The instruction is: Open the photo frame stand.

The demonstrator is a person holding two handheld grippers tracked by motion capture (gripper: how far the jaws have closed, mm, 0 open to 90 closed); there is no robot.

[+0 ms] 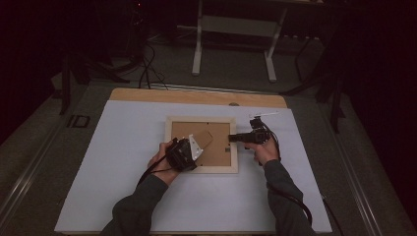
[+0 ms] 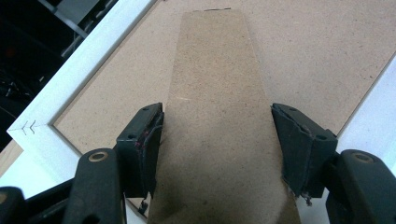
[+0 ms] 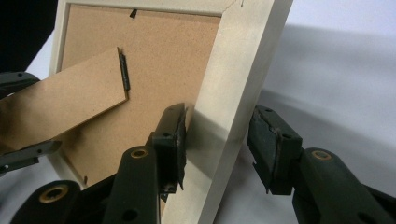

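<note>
Jaws astride stand point(image 2: 219, 116) — frame point(image 3: 233, 93) rail

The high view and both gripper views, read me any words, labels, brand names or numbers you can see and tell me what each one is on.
"ID", or something close to it: pale blocky mark on the floor left of the table; dim, so not certain.

No print on the picture frame, its fibreboard back or its stand flap.

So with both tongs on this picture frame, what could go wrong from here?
1. The left tongs straddle the cardboard stand; pulling it far could strain or tear the small hinge.
2. The right tongs straddle the frame rail with a gap on one side, so the frame could slide on the table.
</note>
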